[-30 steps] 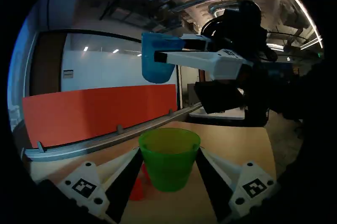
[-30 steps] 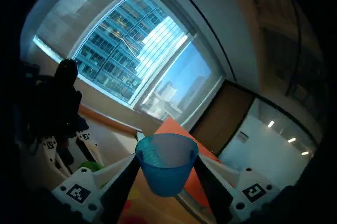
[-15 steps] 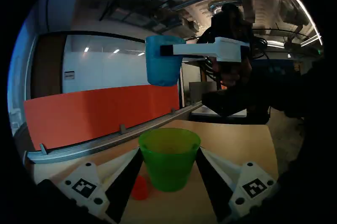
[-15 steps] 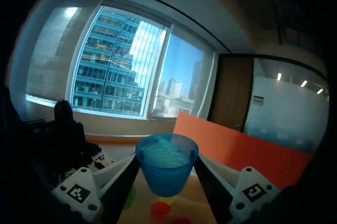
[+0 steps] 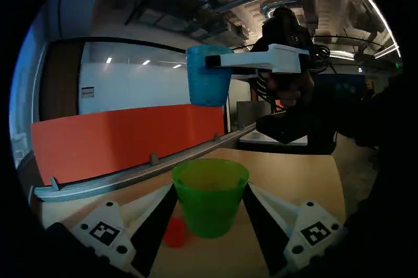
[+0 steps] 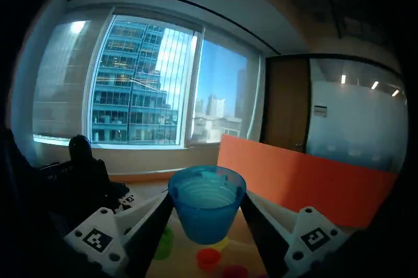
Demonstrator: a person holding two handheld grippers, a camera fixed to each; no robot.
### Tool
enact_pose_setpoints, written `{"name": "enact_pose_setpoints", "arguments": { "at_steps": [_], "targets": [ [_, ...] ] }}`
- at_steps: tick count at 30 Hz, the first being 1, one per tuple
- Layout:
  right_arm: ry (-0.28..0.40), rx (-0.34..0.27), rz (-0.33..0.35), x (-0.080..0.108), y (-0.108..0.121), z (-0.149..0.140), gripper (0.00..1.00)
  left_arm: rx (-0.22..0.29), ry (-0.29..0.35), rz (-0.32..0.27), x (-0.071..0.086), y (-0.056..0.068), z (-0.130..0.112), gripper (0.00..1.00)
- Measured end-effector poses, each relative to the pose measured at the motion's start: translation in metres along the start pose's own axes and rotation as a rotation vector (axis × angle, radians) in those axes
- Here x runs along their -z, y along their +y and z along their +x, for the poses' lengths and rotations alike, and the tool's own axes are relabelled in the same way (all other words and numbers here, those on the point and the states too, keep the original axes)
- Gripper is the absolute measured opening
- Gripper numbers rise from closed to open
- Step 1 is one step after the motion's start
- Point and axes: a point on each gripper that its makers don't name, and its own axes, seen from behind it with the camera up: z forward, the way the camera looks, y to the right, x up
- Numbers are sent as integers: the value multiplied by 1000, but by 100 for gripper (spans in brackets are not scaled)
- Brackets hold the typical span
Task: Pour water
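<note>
- A wide window showing high-rise towers and blue sky takes up the wall beyond the far side of the wooden table.
- A long orange panel stands upright along 1 edge of the table, with a metal rail running at its foot.
- A brown door stands behind the panel, past that same edge of the table.
- The right gripper is seen in the left gripper view raised high above the table, with a hand around its handle. Its 2 white fingers press against opposite sides of a blue cup.
- The left gripper is low over the table, and its 2 fingers are clamped on opposite sides of a green cup.
- The blue cup is upright, mouth up, well above the table and higher than the green cup. Its inner wall is ribbed, and I cannot tell whether it holds water.
- The green cup is upright and close to the tabletop. I cannot tell whether its base touches the table.
- A small red piece lies on the table just beside the green cup's base.
- A small yellow piece lies on the table below the blue cup.
</note>
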Motion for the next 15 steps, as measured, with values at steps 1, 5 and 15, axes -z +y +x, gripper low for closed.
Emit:
{"name": "enact_pose_setpoints", "arguments": {
  "at_steps": [1, 5, 15],
  "targets": [
    [-2, 2, -3, 1, 1, -1, 89, 0, 0, 2, 0, 0, 0, 84],
    [-11, 5, -14, 4, 5, -3, 89, 2, 0, 5, 2, -2, 0, 84],
    [-24, -7, -44, 15, 16, -10, 89, -1, -10, 22, 3, -9, -1, 84]
  ]
}}
